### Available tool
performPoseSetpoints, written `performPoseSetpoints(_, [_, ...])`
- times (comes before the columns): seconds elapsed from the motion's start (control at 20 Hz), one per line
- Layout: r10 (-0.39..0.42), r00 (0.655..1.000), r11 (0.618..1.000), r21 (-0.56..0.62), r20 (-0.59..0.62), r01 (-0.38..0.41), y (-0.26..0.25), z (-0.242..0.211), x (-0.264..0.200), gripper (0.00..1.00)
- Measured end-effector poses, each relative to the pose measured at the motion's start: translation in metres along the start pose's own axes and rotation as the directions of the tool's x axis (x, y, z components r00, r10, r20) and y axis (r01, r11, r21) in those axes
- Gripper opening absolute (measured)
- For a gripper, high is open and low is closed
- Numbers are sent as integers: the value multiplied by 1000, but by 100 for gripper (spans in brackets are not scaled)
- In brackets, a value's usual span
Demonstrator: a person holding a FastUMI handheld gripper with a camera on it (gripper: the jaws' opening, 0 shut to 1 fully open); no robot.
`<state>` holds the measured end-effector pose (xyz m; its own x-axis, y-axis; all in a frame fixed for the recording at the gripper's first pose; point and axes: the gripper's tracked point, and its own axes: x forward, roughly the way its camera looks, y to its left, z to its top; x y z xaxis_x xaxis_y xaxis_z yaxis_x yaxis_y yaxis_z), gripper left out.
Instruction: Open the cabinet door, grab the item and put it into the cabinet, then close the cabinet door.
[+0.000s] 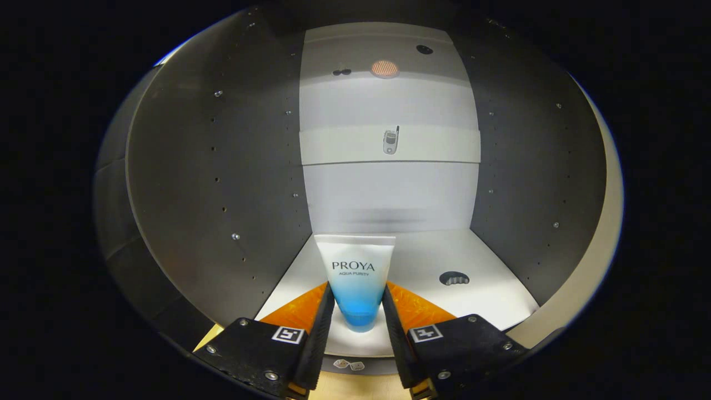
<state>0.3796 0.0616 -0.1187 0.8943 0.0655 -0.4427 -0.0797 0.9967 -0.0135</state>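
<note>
Standing inside the cabinet [183, 183], one tube [358, 278] sits clamped between the gripper's [358, 294] two fingers.

The pale cabinet shelf [489, 289] carries an upright tube [355, 278] and a small dark object [454, 278].

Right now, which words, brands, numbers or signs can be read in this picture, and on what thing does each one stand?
"PROYA": on the tube, held upright in the gripper, inside the cabinet.
"AQUA PURITY": smaller line under it, on the same tube.
Square coded markers: one on each side of the gripper, patterns only, no letters.
Small phone picture on the back wall: no text can be read.
No numbers can be read.
</note>
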Motion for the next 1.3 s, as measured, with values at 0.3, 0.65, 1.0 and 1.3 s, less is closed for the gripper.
performPoseSetpoints(0.3, [-29, 999, 1000, 7, 41, 28, -5, 5, -12, 84])
performPoseSetpoints(0.65, [-28, 988, 999, 33, 155, 24, -10, 21, -73, 94])
performPoseSetpoints(1.0, [9, 978, 1000, 3, 211, -10, -3, 12, -156, 94])
performPoseSetpoints(1.3, [22, 970, 1000, -19, 243, -18, -8, -17, -227, 94])
